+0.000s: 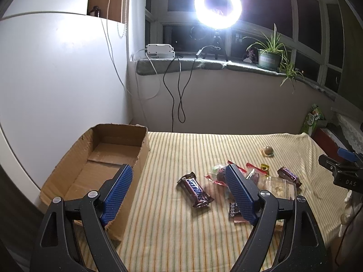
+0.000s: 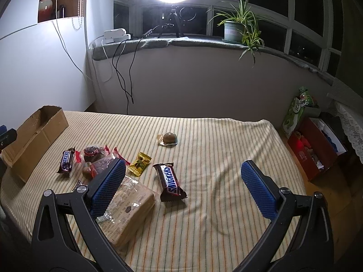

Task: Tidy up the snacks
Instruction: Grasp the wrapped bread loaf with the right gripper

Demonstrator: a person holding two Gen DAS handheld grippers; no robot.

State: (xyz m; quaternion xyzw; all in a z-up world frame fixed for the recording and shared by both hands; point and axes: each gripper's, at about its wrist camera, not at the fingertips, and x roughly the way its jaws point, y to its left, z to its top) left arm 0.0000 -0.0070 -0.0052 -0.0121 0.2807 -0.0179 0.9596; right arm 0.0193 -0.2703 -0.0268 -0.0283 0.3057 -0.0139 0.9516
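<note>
An open-topped cardboard box (image 1: 109, 154) stands at the left of the striped cloth (image 1: 181, 226), with nothing showing inside it. My left gripper (image 1: 179, 172) is open, one finger over the box's near corner, the other over a pile of wrapped snacks (image 1: 217, 174). A Snickers bar (image 1: 195, 189) lies between its fingers, below them on the cloth. My right gripper (image 2: 183, 165) is open above a second Snickers bar (image 2: 170, 181). Its left finger hangs over a clear cracker pack (image 2: 131, 206). A yellow candy (image 2: 139, 164), a round jelly cup (image 2: 169, 139) and the first Snickers (image 2: 66, 161) lie nearby.
The cloth's right edge drops to a red box (image 2: 315, 149) and a green bag (image 2: 295, 115) on the floor. A white wall borders the left side. Behind are a windowsill with a ring light (image 1: 217, 6), cables and a potted plant (image 2: 236, 29).
</note>
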